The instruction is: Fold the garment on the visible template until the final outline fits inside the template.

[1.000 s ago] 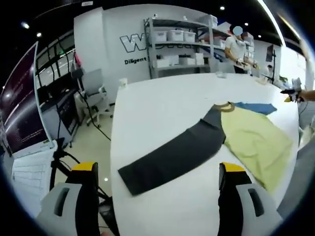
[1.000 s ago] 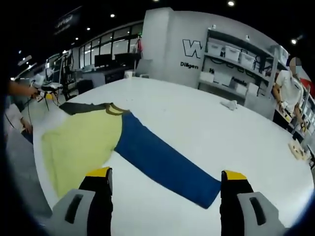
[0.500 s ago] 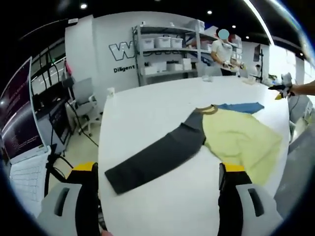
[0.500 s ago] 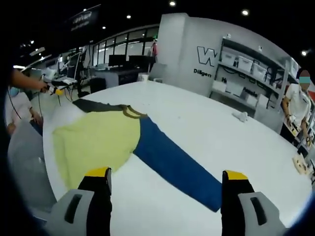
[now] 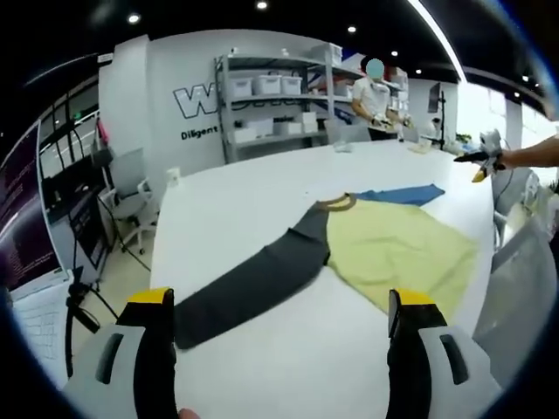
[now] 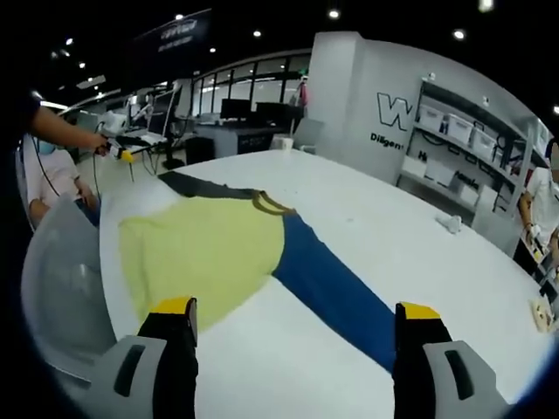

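A long-sleeved garment lies flat on the white table (image 5: pixel 253 196). Its body (image 5: pixel 402 253) is yellow, with a dark grey sleeve (image 5: pixel 249 284) reaching toward my left gripper (image 5: pixel 279 298), which hovers open over the sleeve's end. A blue sleeve (image 5: pixel 397 194) runs off the far side. In the right gripper view the yellow body (image 6: pixel 196 257) lies left, and the blue sleeve (image 6: pixel 336 292) runs toward my right gripper (image 6: pixel 296 308), open above the table (image 6: pixel 384 236). The grey sleeve (image 6: pixel 196 185) is at the far side.
A shelving rack (image 5: pixel 275 105) with bins stands behind the table, a person (image 5: pixel 374 100) beside it. An office chair (image 5: pixel 122 196) is off the table's left edge. A grey curved seat back (image 6: pixel 61 288) is near the table edge. A small white object (image 6: pixel 450 224) lies on the table.
Both cameras have swung and shifted, so the garment sits differently in each view. The garment itself lies as before, and both grippers stay open.
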Action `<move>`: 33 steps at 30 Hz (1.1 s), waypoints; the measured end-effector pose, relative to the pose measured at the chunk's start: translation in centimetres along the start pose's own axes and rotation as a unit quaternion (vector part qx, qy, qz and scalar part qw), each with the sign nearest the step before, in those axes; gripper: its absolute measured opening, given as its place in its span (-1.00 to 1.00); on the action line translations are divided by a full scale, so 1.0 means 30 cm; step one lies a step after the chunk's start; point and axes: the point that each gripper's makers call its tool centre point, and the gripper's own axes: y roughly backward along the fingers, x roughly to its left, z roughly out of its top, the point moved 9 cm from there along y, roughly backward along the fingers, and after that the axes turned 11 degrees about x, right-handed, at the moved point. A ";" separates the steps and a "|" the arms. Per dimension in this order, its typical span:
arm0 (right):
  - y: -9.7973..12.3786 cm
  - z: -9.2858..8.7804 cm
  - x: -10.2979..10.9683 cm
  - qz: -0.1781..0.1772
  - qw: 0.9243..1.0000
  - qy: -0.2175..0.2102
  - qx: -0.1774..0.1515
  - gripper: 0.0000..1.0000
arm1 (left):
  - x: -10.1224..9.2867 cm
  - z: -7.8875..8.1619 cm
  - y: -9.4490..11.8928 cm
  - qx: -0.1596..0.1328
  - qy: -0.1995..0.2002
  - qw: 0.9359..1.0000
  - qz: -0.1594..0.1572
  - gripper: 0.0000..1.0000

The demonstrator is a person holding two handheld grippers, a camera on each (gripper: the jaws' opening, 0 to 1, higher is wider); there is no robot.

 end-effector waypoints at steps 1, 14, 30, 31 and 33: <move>0.000 0.000 0.011 0.004 1.000 0.005 0.001 0.84 | -0.008 -0.001 0.000 -0.001 0.000 1.000 -0.004 0.99; -0.003 -0.029 0.076 0.039 0.999 0.032 0.011 0.79 | -0.130 -0.034 -0.022 0.008 -0.039 0.998 -0.053 0.98; -0.043 -0.089 0.191 0.077 0.995 0.065 0.027 0.54 | -0.242 -0.109 -0.028 0.032 -0.077 0.991 -0.100 0.91; -0.045 -0.092 0.203 0.082 0.994 0.066 0.028 0.53 | -0.249 -0.117 -0.029 0.033 -0.078 0.991 -0.103 0.90; -0.051 -0.099 0.220 0.086 0.993 0.070 0.029 0.53 | -0.258 -0.127 -0.030 0.035 -0.079 0.990 -0.107 0.89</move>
